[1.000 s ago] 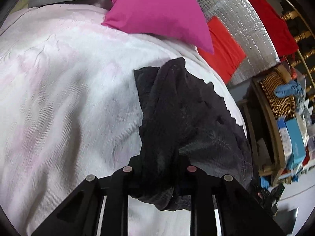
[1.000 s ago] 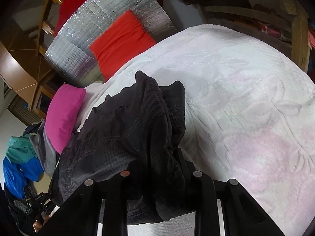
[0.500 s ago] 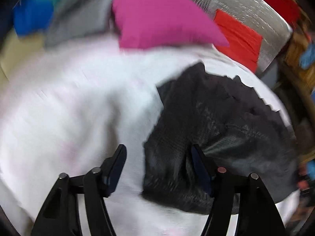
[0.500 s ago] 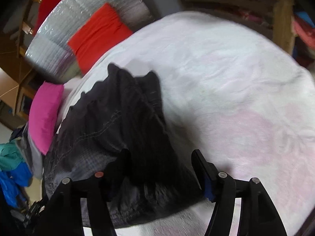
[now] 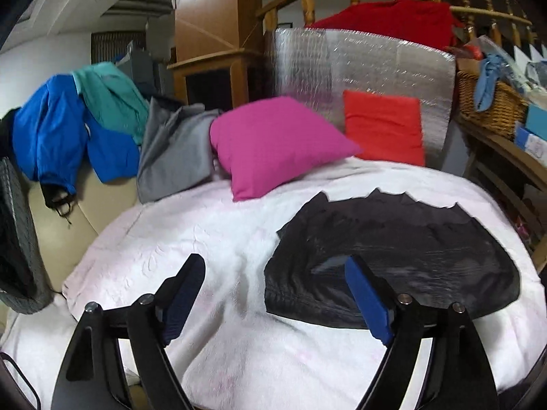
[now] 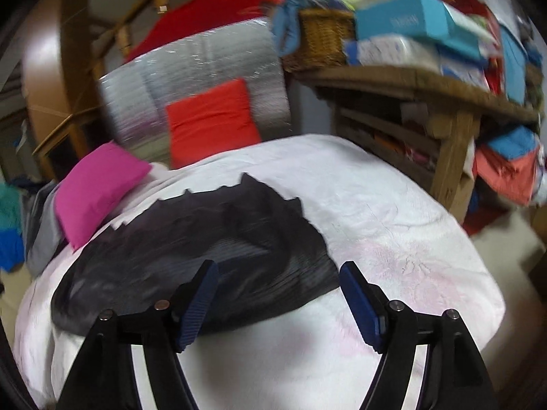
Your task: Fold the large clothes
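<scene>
**Black garment flat on bed, both grippers empty**

White bedspread (image 5: 212,239) covers bed. Black garment (image 5: 393,256) lies spread on it, in front of pink pillow (image 5: 273,143) & red cushion (image 5: 383,130). Left gripper (image 5: 273,273) & right gripper (image 6: 278,276): fingers spread wide, holding nothing.

No legible text anywhere. Teal box (image 6: 407,17) on the shelf carries a line of pale print, smeared by blur, unreadable. White-and-blue packs (image 6: 389,49) under it show markings, too blurred to read. Boxes (image 5: 535,130) at the left view's right edge: print too small to make out.
</scene>
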